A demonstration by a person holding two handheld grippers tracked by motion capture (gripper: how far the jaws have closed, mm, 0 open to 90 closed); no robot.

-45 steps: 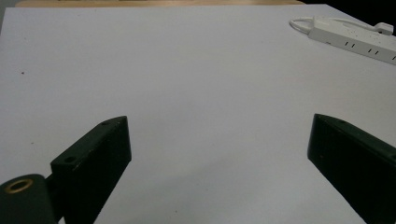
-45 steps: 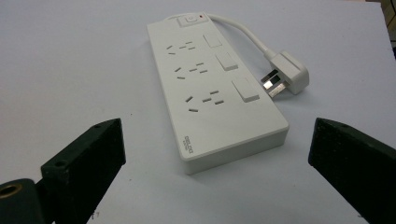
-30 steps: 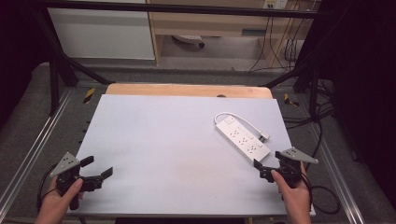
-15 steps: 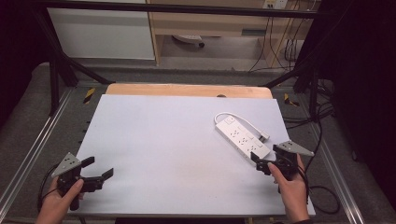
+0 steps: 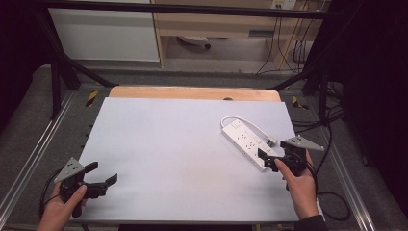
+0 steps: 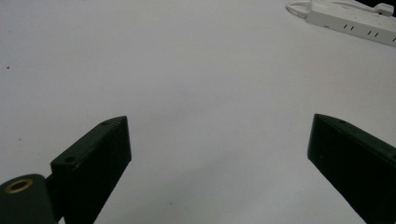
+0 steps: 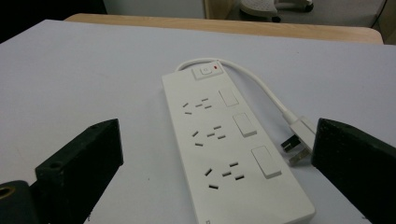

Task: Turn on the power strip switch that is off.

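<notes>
The right gripper (image 5: 267,160) has advanced across the desk (image 5: 168,144) toward the power strip (image 5: 246,141) and now sits at its near end, jaws spread wide and empty, with the strip's body lined up between them in the right gripper view (image 7: 233,154). The strip lies flat on the right half of the desk, its cord looping back to the plug (image 7: 298,140) just beside its near right edge. The left gripper (image 5: 103,176) has kept its place at the near left corner, released and holding nothing. Judgement: the approach is nearly complete; closing on the strip is the likely next step
</notes>
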